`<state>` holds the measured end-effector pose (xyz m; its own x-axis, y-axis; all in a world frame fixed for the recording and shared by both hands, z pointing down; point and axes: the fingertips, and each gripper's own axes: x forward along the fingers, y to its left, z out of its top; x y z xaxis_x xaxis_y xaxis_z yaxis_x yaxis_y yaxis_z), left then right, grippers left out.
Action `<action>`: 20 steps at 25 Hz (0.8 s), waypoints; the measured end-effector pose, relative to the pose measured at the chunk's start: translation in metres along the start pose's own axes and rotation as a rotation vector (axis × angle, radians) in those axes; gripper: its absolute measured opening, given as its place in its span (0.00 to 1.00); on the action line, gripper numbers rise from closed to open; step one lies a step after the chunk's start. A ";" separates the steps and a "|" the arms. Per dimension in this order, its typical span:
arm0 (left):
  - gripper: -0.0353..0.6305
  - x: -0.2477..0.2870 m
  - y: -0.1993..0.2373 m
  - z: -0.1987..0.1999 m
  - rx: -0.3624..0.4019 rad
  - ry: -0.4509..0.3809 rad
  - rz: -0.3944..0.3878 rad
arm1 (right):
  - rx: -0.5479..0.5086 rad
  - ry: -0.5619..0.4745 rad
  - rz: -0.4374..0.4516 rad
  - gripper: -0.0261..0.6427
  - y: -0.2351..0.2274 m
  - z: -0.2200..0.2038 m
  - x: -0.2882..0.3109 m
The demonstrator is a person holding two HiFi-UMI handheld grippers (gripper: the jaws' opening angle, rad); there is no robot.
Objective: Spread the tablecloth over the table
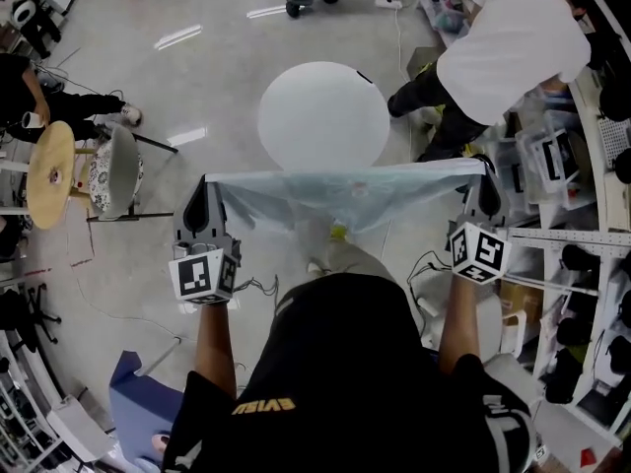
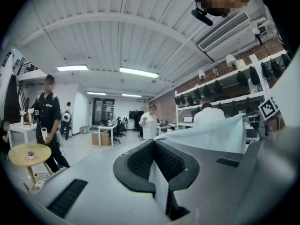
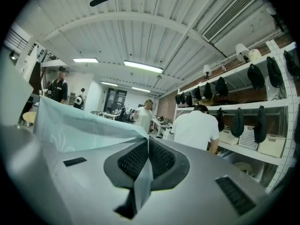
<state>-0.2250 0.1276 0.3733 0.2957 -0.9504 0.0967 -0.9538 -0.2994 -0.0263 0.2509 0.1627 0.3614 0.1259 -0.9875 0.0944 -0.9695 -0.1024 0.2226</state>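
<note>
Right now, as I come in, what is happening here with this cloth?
A person holds a two-jaw gripper in each hand. The left gripper and the right gripper are each shut on one corner of a pale blue tablecloth, which hangs stretched between them in the air. The round white table stands just beyond it, bare; the cloth is not yet over it.

Tablecloth [image 1: 340, 200]: thin, pale blue, translucent sheet. Its upper edge is stretched taut, pinched at one corner by the left gripper [image 1: 207, 181] and at the other by the right gripper [image 1: 485, 171]; the rest hangs down. Table [image 1: 323, 116]: round, white, uncovered, beyond the cloth.
</note>
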 end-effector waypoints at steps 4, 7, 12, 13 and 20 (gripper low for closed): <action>0.08 0.041 -0.005 0.007 0.021 -0.007 0.016 | 0.004 -0.004 0.018 0.05 -0.014 0.003 0.050; 0.08 0.065 -0.005 0.012 0.031 0.007 0.034 | 0.009 -0.005 0.032 0.05 -0.019 0.003 0.083; 0.08 0.097 -0.015 0.023 0.036 0.008 0.067 | 0.014 -0.014 0.061 0.05 -0.033 0.004 0.136; 0.08 0.104 -0.015 0.025 0.034 0.010 0.074 | 0.020 -0.017 0.068 0.05 -0.034 0.005 0.146; 0.08 0.155 -0.026 0.029 0.022 0.017 0.107 | 0.068 0.011 0.114 0.05 -0.049 -0.010 0.203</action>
<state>-0.1526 -0.0139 0.3601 0.1913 -0.9754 0.1093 -0.9783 -0.1984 -0.0588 0.3258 -0.0314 0.3793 0.0158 -0.9919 0.1261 -0.9896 0.0025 0.1435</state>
